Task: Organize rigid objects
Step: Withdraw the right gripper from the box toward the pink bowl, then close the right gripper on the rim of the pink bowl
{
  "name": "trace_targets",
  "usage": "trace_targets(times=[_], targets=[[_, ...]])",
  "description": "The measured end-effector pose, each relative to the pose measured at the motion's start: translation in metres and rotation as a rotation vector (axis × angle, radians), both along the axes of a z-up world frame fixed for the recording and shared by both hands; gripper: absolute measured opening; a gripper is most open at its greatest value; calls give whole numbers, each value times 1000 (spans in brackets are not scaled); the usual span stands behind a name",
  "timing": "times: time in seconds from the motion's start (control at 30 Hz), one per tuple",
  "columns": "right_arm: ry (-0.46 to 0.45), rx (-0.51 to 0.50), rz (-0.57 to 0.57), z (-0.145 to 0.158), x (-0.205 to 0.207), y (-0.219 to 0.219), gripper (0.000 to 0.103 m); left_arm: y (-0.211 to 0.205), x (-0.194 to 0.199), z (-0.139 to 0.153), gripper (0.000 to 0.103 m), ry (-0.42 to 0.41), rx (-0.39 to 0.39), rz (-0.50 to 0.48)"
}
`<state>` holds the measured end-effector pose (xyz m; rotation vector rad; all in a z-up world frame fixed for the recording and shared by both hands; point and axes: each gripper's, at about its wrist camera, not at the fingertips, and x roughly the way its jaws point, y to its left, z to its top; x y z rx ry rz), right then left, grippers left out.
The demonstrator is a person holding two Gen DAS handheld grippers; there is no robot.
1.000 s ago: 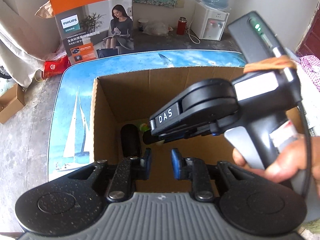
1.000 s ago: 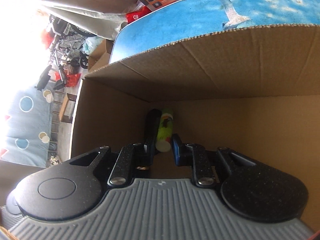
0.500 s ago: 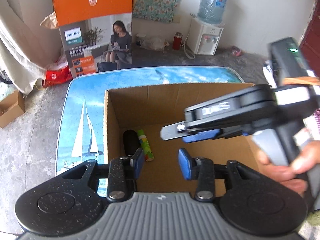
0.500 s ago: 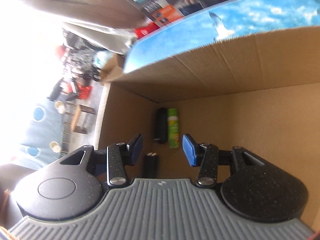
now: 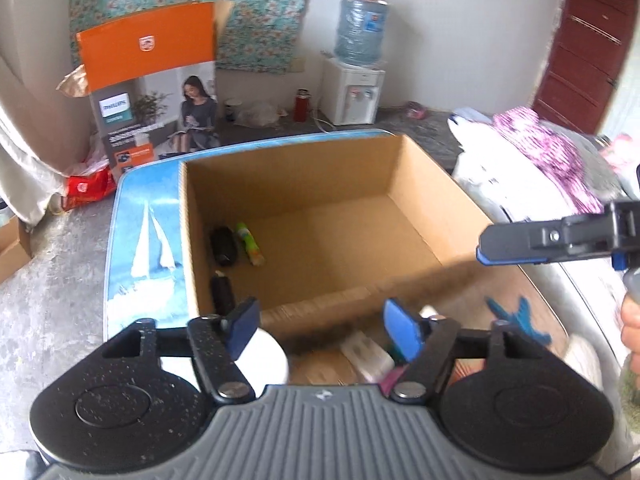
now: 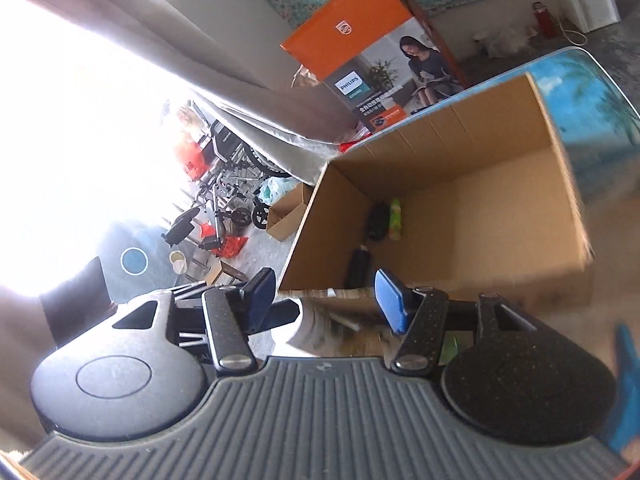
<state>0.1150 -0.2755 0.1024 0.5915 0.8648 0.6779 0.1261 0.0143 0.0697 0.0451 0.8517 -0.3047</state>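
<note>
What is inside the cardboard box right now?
Along one wall of the box lie three things: a black oval item, a green tube beside it, and a black cylinder nearer the camera. The near wall hides the floor strip just behind it.

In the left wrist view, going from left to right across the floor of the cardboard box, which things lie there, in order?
Along the left wall of the cardboard box: black case → green bottle. The rest of the box floor to the right is bare. A second black thing lies nearer the camera, level with the case, so I leave it out of the order.
</note>
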Motion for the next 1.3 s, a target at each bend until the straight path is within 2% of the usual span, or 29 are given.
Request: trace_targets(times=[0.2, 0.33, 0.47, 0.57, 0.77, 0.93, 1.3], targets=[[6, -118, -87, -39, -68, -17, 57, -28, -46, -34, 89, 17, 37, -128], [28, -223, -104, -74, -86, -8, 56, -54, -63, -67, 90, 41, 71, -204], [53, -281, -84, -99, -86, 8, 55, -74, -64, -94, 90, 30, 148, -217], [66, -298, -68, -109, -76, 17, 51, -82, -59, -105, 89, 43, 170, -229], [89, -311, -41, -122, -60, 25, 36, -89, -48, -116, 88, 54, 197, -223], [93, -332, -13, -130, -55, 32, 24, -95, -43, -122, 79, 66, 215, -232], [88, -367, -13, -135, -51, 26, 18, -114, -45, -124, 79, 73, 243, -279]])
